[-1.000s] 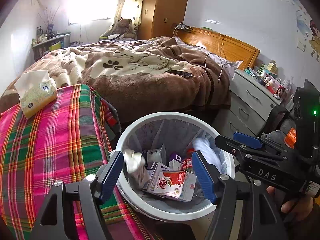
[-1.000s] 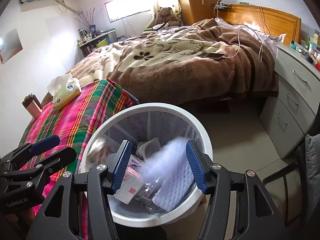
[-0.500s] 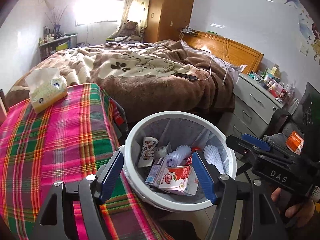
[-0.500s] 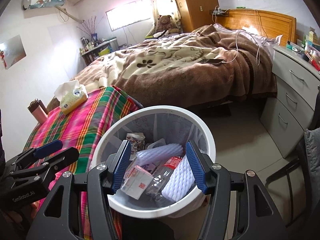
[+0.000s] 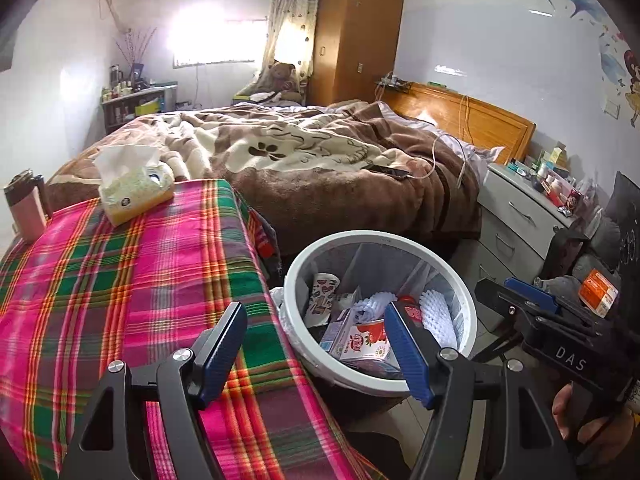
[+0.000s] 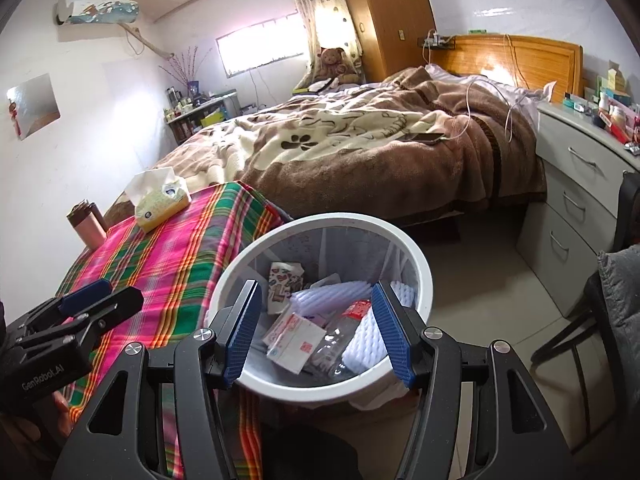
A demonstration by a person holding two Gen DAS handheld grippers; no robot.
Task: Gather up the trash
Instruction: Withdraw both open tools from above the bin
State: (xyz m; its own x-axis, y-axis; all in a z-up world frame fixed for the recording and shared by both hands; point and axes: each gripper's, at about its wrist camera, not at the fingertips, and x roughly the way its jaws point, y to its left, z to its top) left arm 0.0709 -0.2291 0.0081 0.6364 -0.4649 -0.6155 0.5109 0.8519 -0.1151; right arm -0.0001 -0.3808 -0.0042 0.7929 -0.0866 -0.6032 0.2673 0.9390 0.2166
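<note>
A white round trash bin (image 5: 466, 304) (image 6: 420, 264) stands on the floor beside the plaid-covered table (image 5: 120, 288) (image 6: 168, 260). It holds a milk carton (image 5: 366, 344) (image 6: 296, 338), white foam sheets (image 5: 438, 316) (image 6: 368, 340), a clear plastic bottle (image 6: 340, 340) and a printed paper cup (image 5: 322, 294) (image 6: 282, 280). My left gripper (image 5: 316, 350) is open and empty, over the table edge and the bin's left rim. My right gripper (image 6: 316, 328) is open and empty above the bin.
A tissue box (image 5: 134, 190) (image 6: 160, 200) and a pink flask (image 5: 26, 208) (image 6: 86, 224) stand at the table's far end. A bed with a brown blanket (image 5: 320, 160) lies behind. A grey drawer unit (image 5: 516, 220) (image 6: 576, 192) and a chair (image 6: 612, 292) are at right.
The foam sheet has dropped from my right gripper into the bin. Both grippers have pulled back and up from the bin; the left one has shifted left over the table edge.
</note>
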